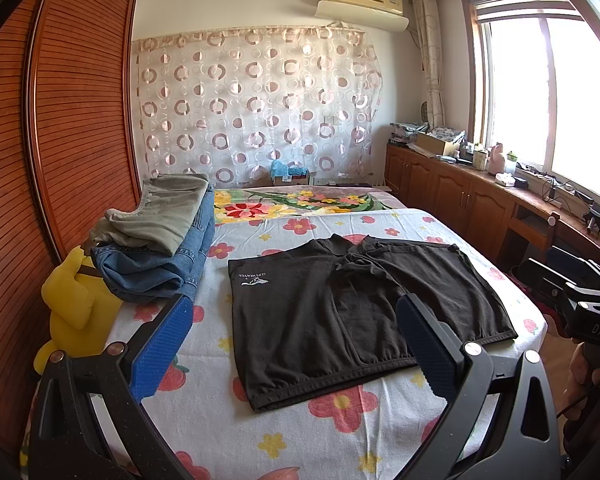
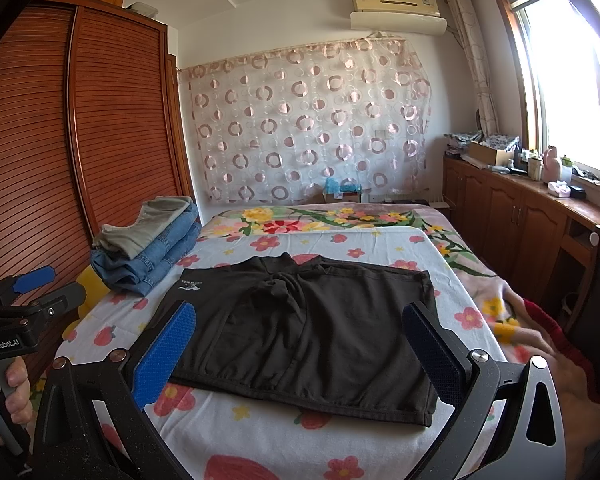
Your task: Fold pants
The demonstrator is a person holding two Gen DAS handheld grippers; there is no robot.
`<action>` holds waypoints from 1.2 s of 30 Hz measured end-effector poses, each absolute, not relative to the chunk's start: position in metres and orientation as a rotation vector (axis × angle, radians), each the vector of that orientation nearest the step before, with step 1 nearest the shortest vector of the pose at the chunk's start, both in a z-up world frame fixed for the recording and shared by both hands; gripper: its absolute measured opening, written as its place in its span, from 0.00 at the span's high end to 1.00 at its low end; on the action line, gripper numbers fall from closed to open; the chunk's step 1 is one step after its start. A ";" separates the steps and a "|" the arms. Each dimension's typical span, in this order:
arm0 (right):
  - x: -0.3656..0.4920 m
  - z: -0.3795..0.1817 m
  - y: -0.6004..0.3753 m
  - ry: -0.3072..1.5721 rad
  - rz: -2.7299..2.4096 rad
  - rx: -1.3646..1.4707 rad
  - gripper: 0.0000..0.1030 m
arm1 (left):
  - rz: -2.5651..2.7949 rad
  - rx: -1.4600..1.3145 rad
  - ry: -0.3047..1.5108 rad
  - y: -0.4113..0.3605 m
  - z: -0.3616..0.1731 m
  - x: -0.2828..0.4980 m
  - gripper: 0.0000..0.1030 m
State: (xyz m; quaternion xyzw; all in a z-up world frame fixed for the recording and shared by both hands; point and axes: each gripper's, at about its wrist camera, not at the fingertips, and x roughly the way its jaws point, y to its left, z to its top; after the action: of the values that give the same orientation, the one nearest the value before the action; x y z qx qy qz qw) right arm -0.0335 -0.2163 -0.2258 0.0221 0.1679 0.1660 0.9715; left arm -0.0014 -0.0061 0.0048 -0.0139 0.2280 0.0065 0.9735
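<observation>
Black knit shorts with a white logo are laid flat on the flower-printed bed sheet, hems nearest, ready for folding. Left gripper and right gripper are held above, jaws spread, nothing grasped. Folded blue jeans stack is kept aside.

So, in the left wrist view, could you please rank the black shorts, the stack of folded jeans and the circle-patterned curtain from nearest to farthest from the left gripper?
1. Black shorts: flat on the bed, just ahead of the open left gripper.
2. Stack of folded jeans: farther back, on the left edge.
3. Circle-patterned curtain: on the far wall.
</observation>
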 end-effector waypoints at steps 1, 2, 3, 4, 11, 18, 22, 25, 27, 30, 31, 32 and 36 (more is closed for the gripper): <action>-0.033 -0.226 -0.217 0.339 0.335 0.044 0.00 | 0.014 -0.028 0.461 -0.006 0.005 -0.001 0.01; -0.034 -0.226 -0.217 0.339 0.336 0.044 0.00 | 0.013 -0.028 0.461 -0.006 0.005 -0.001 0.01; -0.033 -0.225 -0.216 0.340 0.336 0.044 0.00 | 0.013 -0.028 0.461 -0.006 0.005 -0.001 0.01; -0.033 -0.225 -0.216 0.340 0.335 0.043 0.00 | 0.012 -0.029 0.462 -0.007 0.005 -0.001 0.01; -0.026 -0.228 -0.220 0.367 0.339 0.040 0.00 | 0.011 -0.028 0.505 -0.004 0.002 0.008 0.01; -0.017 -0.229 -0.227 0.399 0.324 0.034 0.00 | 0.020 -0.035 0.537 0.012 -0.018 0.013 0.01; -0.008 -0.233 -0.225 0.441 0.317 0.005 0.00 | 0.020 -0.049 0.567 0.021 -0.028 0.019 0.01; -0.001 -0.234 -0.223 0.472 0.318 -0.002 0.00 | 0.026 -0.052 0.584 0.024 -0.036 0.022 0.01; 0.000 -0.235 -0.223 0.486 0.318 -0.004 0.00 | 0.029 -0.052 0.592 0.025 -0.039 0.022 0.01; 0.002 -0.233 -0.220 0.507 0.317 -0.014 0.00 | 0.030 -0.053 0.607 0.028 -0.044 0.024 0.01; 0.002 -0.232 -0.219 0.515 0.318 -0.018 0.00 | 0.030 -0.053 0.612 0.029 -0.046 0.025 0.01; 0.003 -0.232 -0.217 0.521 0.322 -0.021 0.00 | 0.029 -0.052 0.617 0.029 -0.048 0.025 0.01; 0.008 -0.236 -0.210 0.546 0.371 -0.042 0.00 | 0.021 -0.059 0.643 0.032 -0.057 0.029 0.01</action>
State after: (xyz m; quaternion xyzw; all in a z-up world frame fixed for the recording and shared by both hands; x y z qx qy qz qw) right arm 0.0081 -0.2102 -0.2362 -0.0209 0.2679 0.1823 0.9458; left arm 0.0288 0.0319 -0.0570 -0.0290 0.3158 0.0105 0.9483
